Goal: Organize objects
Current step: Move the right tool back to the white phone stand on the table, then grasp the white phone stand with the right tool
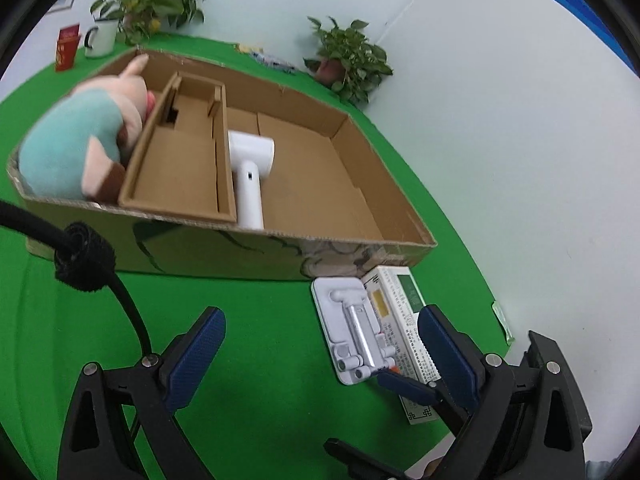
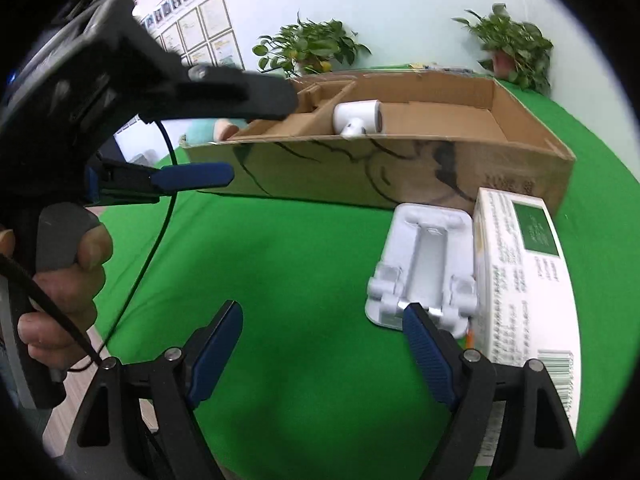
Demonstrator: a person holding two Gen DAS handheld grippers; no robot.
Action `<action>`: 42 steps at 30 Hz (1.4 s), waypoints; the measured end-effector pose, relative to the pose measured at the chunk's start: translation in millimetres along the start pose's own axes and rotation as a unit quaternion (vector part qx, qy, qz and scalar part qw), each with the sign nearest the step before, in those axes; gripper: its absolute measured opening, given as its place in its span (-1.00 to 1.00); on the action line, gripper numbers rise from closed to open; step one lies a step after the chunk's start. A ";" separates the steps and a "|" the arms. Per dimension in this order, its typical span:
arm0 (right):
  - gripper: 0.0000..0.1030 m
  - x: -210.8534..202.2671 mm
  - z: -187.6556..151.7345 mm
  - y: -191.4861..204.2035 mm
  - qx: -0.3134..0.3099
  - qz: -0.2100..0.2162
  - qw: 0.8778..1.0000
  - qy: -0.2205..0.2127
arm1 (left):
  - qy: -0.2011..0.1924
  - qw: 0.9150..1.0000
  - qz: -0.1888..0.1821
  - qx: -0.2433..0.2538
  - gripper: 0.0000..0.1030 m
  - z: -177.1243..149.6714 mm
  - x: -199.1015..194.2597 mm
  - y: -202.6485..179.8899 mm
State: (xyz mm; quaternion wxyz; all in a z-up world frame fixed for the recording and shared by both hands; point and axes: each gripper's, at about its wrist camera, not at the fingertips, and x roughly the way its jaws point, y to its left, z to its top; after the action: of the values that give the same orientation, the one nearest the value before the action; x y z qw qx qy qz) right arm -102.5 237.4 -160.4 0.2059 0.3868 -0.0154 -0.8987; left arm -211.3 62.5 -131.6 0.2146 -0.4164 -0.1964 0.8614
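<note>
The pink and teal plush toy (image 1: 76, 140) is motion-blurred and mostly hidden in the right wrist view. Print on the white cardboard carton with green label (image 2: 524, 276) is unreadable. The framed wall pictures (image 2: 200, 36) are too small to make out.

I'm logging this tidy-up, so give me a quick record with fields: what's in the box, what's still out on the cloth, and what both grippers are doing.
surface: green cloth
container: cardboard box, open top, with dividers
in box, left compartment: plush toy
in box, large compartment: white hair dryer
outside box: white phone stand, lying beside paper carton
left gripper: open, holding nothing
right gripper: open, holding nothing, one finger near the stand
</note>
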 end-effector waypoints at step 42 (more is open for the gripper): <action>0.63 -7.2 -24.6 -0.1 -0.040 -0.015 0.997 0.065 | 0.128 0.982 -0.122 -0.073 0.82 -34.5 59.6 14.7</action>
State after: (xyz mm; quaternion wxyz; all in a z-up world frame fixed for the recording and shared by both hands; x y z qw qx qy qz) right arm -80.9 243.6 -172.7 0.2084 0.4356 0.0398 -0.8748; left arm -220.1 87.6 -196.8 0.3105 -0.5108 -0.2786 0.7517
